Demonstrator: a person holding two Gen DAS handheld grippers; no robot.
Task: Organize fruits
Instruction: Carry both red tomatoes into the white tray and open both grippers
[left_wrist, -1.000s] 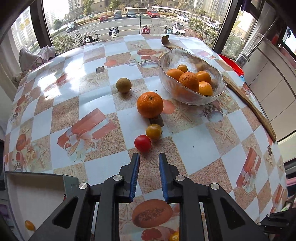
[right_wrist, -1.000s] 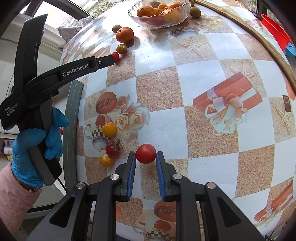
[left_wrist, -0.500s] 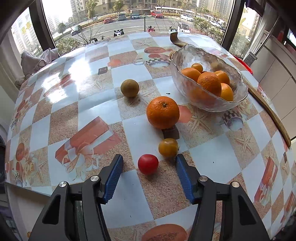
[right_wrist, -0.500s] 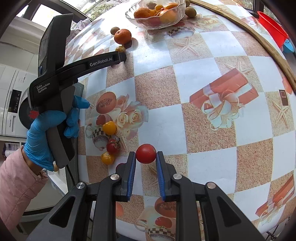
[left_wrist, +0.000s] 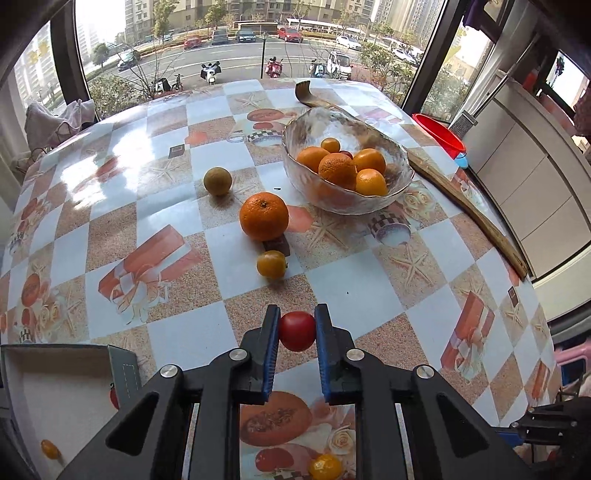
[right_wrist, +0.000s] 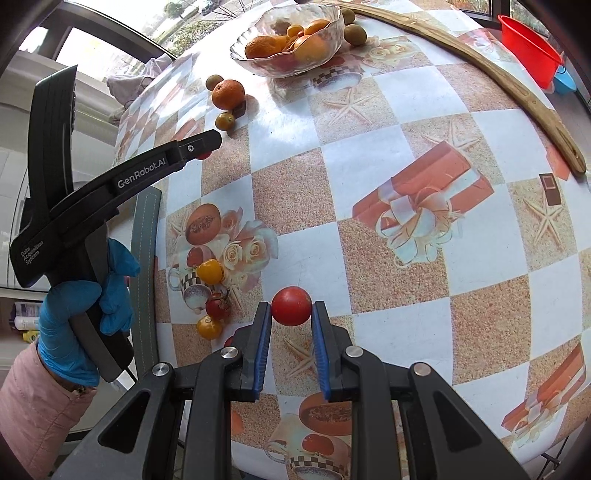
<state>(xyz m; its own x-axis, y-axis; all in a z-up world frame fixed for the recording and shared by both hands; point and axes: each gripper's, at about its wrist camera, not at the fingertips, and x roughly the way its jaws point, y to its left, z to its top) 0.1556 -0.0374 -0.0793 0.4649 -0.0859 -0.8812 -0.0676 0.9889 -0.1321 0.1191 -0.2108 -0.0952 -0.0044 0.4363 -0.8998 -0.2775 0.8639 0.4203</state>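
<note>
We hold a gripper in each hand over the checkered tabletop (left_wrist: 388, 302). The left gripper (left_wrist: 297, 328) has its jaws clamped on a small red tomato (left_wrist: 297, 331); half a second back those jaws stood wide on either side of it, and they have just been closing, with the tomato between them. A second ago that same tomato sat on the cloth beside the small yellow tomato (left_wrist: 271, 264), which now sits alone below the big orange (left_wrist: 263, 216).

The right gripper (right_wrist: 291, 317) grips a second red tomato (right_wrist: 291, 305), jaws pressed to its sides, unchanged over the last second.

So both hands are now loaded. The glass bowl (left_wrist: 295, 162) at the far side already carries several oranges. Loose on the tabletop: the big orange, the yellow tomato, a greenish round fruit (left_wrist: 218, 181), and in the right view a little cluster of small tomatoes (right_wrist: 212, 295) near the table edge.

Our reading: the pick is done on both sides; where each tomato should go we cannot tell yet.
</note>
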